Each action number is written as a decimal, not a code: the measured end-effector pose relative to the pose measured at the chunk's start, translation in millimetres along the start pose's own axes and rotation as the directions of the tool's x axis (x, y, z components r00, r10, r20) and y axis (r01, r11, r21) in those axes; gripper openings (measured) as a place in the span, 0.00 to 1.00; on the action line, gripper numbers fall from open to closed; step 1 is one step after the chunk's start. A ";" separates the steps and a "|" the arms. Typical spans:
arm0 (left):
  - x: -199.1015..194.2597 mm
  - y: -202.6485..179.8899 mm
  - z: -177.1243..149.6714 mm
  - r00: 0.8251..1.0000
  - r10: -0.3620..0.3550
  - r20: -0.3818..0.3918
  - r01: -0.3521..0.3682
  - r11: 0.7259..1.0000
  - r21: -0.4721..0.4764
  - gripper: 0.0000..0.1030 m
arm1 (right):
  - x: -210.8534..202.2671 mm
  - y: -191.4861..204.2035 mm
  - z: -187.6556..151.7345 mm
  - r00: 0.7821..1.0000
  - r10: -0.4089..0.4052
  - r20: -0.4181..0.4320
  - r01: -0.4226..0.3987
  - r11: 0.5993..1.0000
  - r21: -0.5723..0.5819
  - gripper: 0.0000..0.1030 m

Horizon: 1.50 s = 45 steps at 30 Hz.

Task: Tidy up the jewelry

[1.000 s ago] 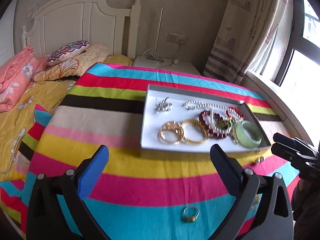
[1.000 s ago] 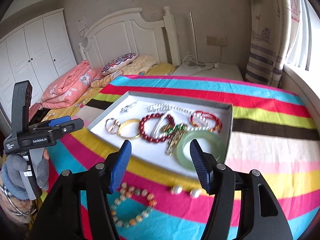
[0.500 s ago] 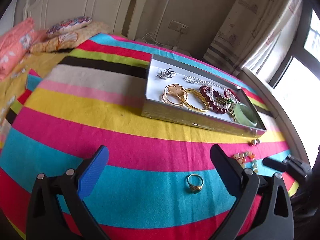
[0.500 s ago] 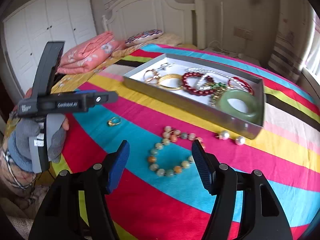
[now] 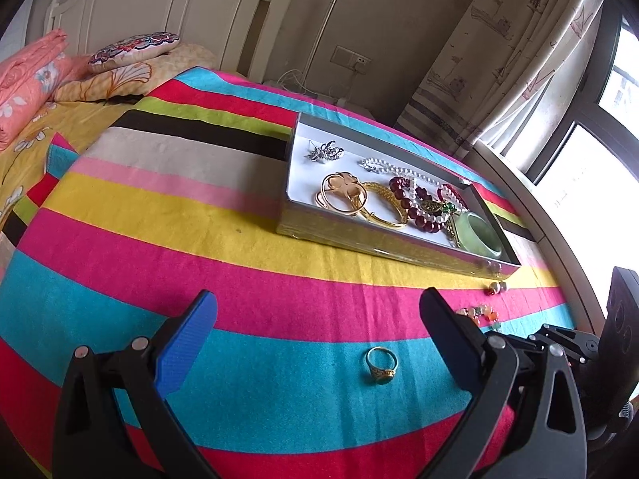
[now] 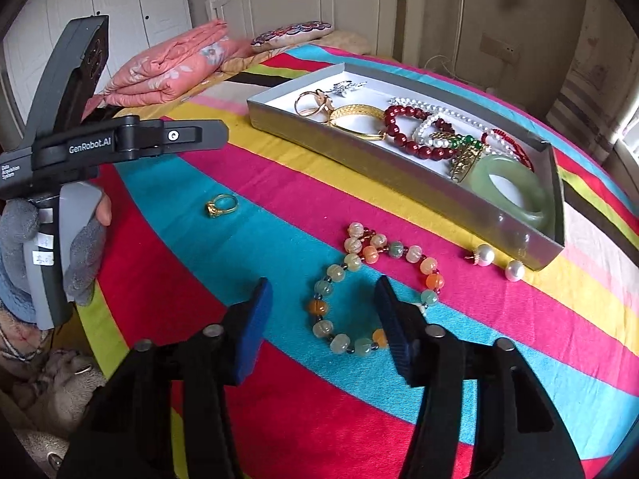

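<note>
A grey tray (image 5: 383,245) (image 6: 359,161) on the striped cloth holds gold bangles (image 5: 347,197), red beads, pearls and a jade bangle (image 6: 511,191). A gold ring (image 5: 381,365) (image 6: 219,204) lies loose on the cloth. A pastel bead bracelet (image 6: 361,279) (image 5: 477,313) and two pearl earrings (image 6: 497,261) lie in front of the tray. My left gripper (image 5: 317,331) is open, low over the cloth, the ring between its fingers. My right gripper (image 6: 323,319) is open and empty, straddling the bead bracelet.
The striped cloth (image 5: 179,219) covers a round surface. A bed with pillows (image 5: 131,52) and a folded pink quilt (image 6: 171,68) lies behind. A window and curtain (image 5: 519,60) are at the right.
Both grippers have lowered and pulled back from the tray toward the cloth. The ring now lies between the left fingers, and the bead bracelet between the right fingers.
</note>
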State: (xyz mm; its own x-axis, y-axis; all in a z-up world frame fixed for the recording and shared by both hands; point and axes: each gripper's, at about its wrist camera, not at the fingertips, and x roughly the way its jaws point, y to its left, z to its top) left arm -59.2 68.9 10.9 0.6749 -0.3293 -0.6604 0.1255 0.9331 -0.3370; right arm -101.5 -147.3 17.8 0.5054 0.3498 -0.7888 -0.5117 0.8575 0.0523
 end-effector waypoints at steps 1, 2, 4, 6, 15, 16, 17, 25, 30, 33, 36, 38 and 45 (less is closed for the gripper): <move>0.0 0.2 -0.1 1.000 0.000 0.000 0.000 1.000 0.000 0.97 | 0.0 -1.6 0.0 1.000 -0.004 0.004 0.004 1.000 0.007 0.27; 0.1 0.3 0.0 1.000 0.000 -0.001 0.000 1.000 -0.001 0.97 | -0.2 -3.3 -0.6 1.000 -0.004 0.008 0.004 1.000 0.014 0.17; 0.8 0.0 -0.4 1.000 0.001 -0.003 -0.001 1.000 -0.003 0.97 | -0.6 -3.9 -1.3 1.000 -0.011 0.014 0.011 1.000 0.016 0.12; 1.1 -0.1 -0.8 1.000 0.001 -0.004 -0.001 1.000 -0.005 0.97 | -0.8 -1.6 -1.3 0.999 -0.030 0.018 0.030 1.000 0.006 0.11; 1.6 0.3 -1.0 1.000 0.001 -0.007 -0.001 1.000 -0.004 0.97 | -17.4 -24.5 -5.1 0.992 0.015 0.127 -0.030 0.993 0.116 0.11; 1.7 0.2 -1.1 1.000 0.000 -0.007 -0.001 1.000 -0.004 0.97 | -19.2 -27.4 -5.2 0.990 0.021 0.138 -0.039 0.991 0.130 0.11; 1.6 0.2 -1.1 1.000 0.001 -0.007 -0.001 1.000 -0.004 0.97 | -21.2 -30.8 -5.3 0.988 0.029 0.153 -0.052 0.988 0.145 0.11; 5.3 -1.9 -2.0 1.000 0.000 -0.026 0.000 1.000 0.000 0.97 | -37.6 -57.7 -9.6 0.960 0.066 0.273 -0.142 0.953 0.268 0.11; 6.7 -2.3 -2.2 0.999 -0.010 -0.045 0.011 1.000 0.006 0.97 | -48.0 -67.1 -13.0 0.941 0.044 0.334 -0.154 0.938 0.312 0.11; 7.0 -1.5 -2.0 0.997 -0.044 -0.065 0.045 0.999 0.007 0.97 | -51.7 -72.7 -14.3 0.938 0.032 0.346 -0.151 0.934 0.323 0.11; 3.0 2.6 -1.8 0.994 -0.092 -0.054 0.091 0.996 -0.011 0.97 | -53.0 -76.5 -15.8 0.934 0.033 0.354 -0.160 0.929 0.333 0.11; 0.6 2.2 -2.1 0.991 -0.124 -0.047 0.124 0.992 -0.009 0.97 | -53.0 -76.5 -16.0 0.933 0.032 0.357 -0.158 0.930 0.332 0.11; -1.2 -24.9 -12.3 0.988 -0.121 -0.093 0.133 0.981 0.139 0.96 | -52.4 -65.9 -16.3 0.935 0.021 0.353 -0.127 0.951 0.281 0.11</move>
State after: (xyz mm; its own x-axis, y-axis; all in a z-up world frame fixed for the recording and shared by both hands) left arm -72.1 44.3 11.9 0.5840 -0.4518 -0.6744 0.3138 0.8919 -0.3257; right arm -105.6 -228.2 45.8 0.7075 0.4782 -0.5204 -0.3556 0.8772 0.3226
